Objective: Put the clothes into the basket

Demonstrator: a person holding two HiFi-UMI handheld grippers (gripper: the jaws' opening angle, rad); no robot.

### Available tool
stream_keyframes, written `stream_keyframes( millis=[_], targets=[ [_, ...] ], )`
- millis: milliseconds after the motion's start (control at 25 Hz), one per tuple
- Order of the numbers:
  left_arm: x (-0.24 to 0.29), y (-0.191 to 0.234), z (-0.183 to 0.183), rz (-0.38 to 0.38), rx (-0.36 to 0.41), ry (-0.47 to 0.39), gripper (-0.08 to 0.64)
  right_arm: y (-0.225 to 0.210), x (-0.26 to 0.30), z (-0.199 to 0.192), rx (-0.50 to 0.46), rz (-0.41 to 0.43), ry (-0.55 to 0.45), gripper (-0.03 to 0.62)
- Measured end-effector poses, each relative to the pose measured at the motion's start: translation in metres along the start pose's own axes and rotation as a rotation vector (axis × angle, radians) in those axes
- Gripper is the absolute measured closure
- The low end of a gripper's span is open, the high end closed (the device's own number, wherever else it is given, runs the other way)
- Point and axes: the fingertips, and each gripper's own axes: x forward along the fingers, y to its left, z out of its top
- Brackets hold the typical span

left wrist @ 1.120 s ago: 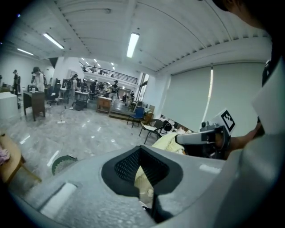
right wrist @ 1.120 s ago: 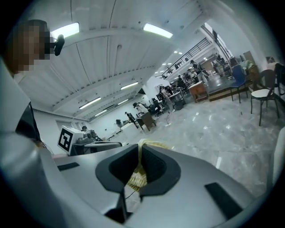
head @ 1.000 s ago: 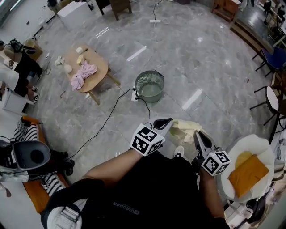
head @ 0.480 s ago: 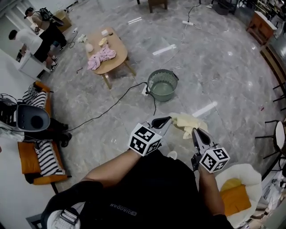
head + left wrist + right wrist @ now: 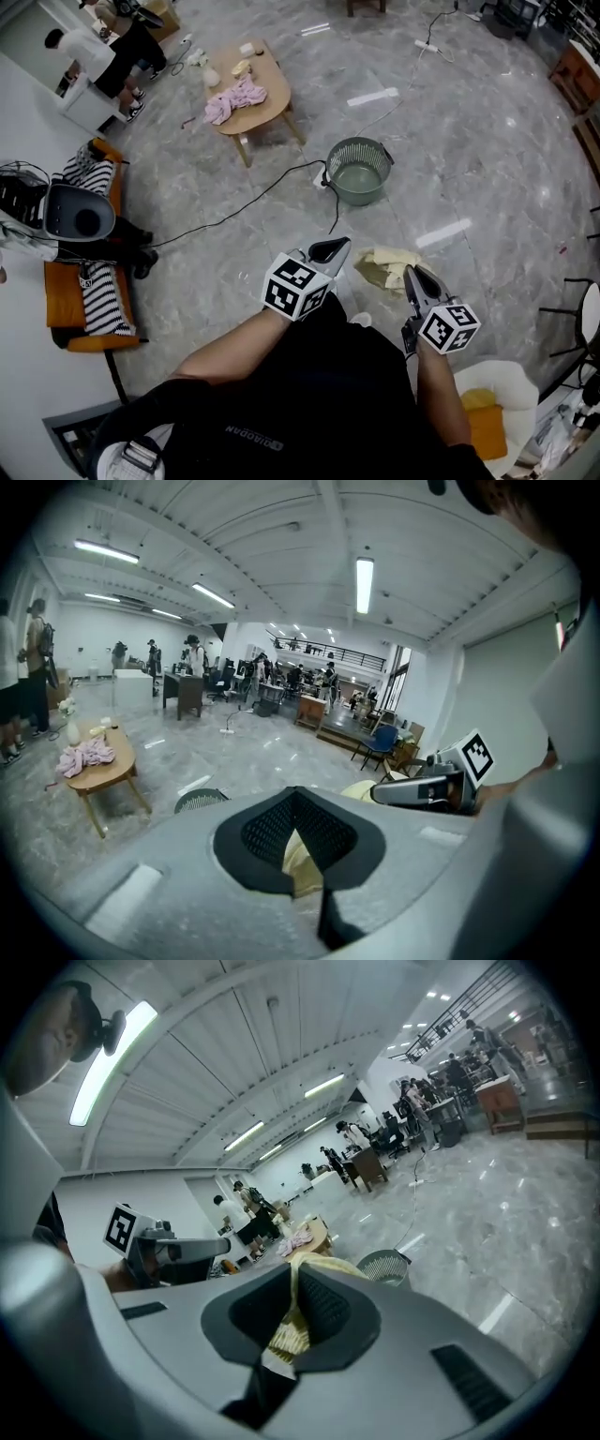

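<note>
A pale yellow cloth [image 5: 386, 265] hangs bunched between my two grippers, above the marble floor. My left gripper [image 5: 330, 251] is shut on its left end, and the fabric shows between the pads [image 5: 298, 855]. My right gripper [image 5: 417, 278] is shut on the right end, with striped yellow fabric [image 5: 286, 1330] pinched in its jaws. The round grey-green basket [image 5: 358, 172] stands on the floor beyond the cloth and looks empty. More pink clothes [image 5: 236, 97] lie on a low wooden table [image 5: 272, 105] to the basket's far left.
A black cable [image 5: 244, 208] runs across the floor to the basket's left side. An orange bench with striped fabric [image 5: 89, 286] and a grey appliance [image 5: 75, 214] stand at the left. A white round chair with an orange cushion [image 5: 492, 417] is at lower right. People [image 5: 103, 47] stand at upper left.
The head view has swung: table and basket slid rightward, and the white chair dropped toward the lower right corner. Both grippers kept hold of the yellow cloth and sank slightly.
</note>
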Motion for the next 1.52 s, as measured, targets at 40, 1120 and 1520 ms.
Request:
stream_keyframes(
  millis=[40, 1120, 1520],
  targets=[
    [0.0, 0.006, 0.003, 0.01, -0.004, -0.006, 0.56, 0.001, 0.006, 0.002, -0.005, 0.007, 0.006, 0.557],
    [0.051, 0.242, 0.043, 0.038, -0.078, 0.03, 0.56, -0.057, 0.275, 0.05, -0.013, -0.072, 0.243, 0.557],
    [0.096, 0.264, 0.039, 0.064, -0.14, 0.059, 0.56, -0.106, 0.328, 0.006, 0.065, -0.061, 0.416, 0.557]
  ],
)
